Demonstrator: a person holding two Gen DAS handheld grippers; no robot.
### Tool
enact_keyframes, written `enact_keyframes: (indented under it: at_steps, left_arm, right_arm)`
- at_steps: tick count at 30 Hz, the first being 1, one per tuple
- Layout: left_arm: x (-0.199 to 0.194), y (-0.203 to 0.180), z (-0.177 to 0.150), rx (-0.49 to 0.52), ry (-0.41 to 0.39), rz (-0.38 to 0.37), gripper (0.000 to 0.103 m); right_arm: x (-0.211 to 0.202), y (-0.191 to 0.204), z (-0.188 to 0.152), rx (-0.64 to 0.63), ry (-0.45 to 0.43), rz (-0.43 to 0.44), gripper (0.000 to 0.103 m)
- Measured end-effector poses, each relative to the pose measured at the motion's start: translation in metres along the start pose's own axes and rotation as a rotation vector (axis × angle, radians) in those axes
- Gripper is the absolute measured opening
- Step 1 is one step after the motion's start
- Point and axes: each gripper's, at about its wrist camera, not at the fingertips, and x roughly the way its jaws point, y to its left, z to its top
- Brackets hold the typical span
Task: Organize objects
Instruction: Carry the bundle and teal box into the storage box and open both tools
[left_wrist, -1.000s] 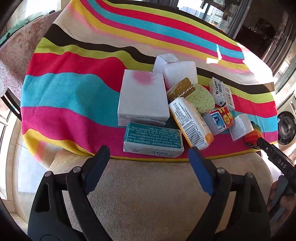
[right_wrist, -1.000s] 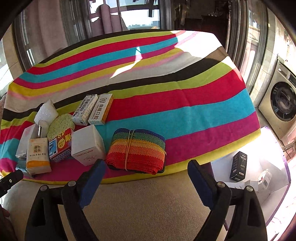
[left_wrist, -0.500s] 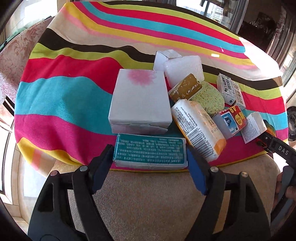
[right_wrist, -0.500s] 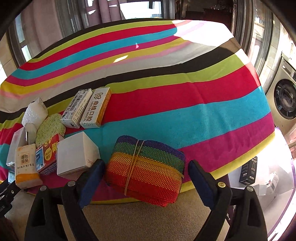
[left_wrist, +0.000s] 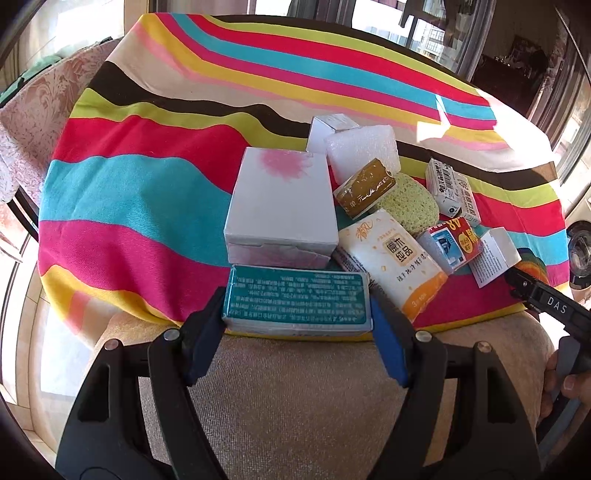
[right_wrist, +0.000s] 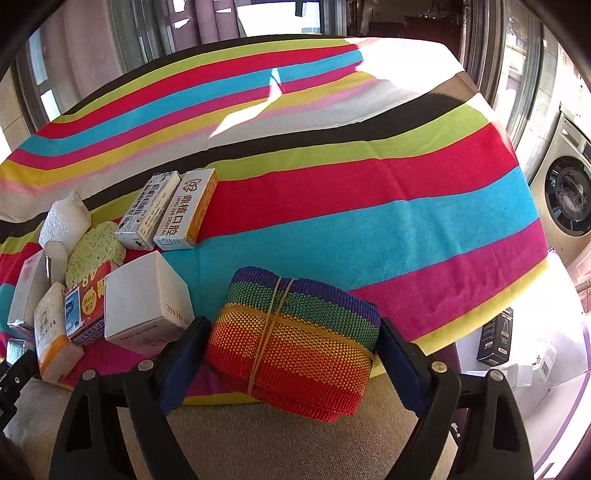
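Left gripper: blue pads press both short ends of the teal box; clamped on it.
Teal box: lies flat at the near edge of the striped cloth, printed face up, just in front of the white box with pink blot.
Right gripper: pads touch both sides of the rainbow mat roll; closed on it.
Rainbow mat roll: folded, bound with a rubber band, sits at the cloth's near edge and overhangs the beige cushion.
Pile, left view: tissue pack leans beside the teal box; green sponge, gold packet and white foam block behind it.
Pile, right view: white cube box just left of the roll; two dental boxes side by side farther back.
Room: washing machine at far right.
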Motion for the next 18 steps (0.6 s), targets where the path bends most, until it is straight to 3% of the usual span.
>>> enact_keyframes:
  at_steps: [7, 11, 18]
  left_arm:
    - [-0.033, -0.003, -0.008, -0.005, -0.077, 0.014, 0.076]
    - [-0.049, -0.013, -0.017, -0.022, -0.091, -0.043, 0.076]
    - [-0.061, -0.061, -0.030, 0.068, -0.098, -0.118, 0.076]
  right_arm:
    - [-0.032, -0.006, -0.012, 0.009, -0.059, 0.032, 0.089]
    - [-0.047, -0.015, -0.021, 0.027, -0.076, 0.045, 0.089]
    - [-0.073, -0.034, -0.046, 0.055, -0.091, 0.046, 0.089]
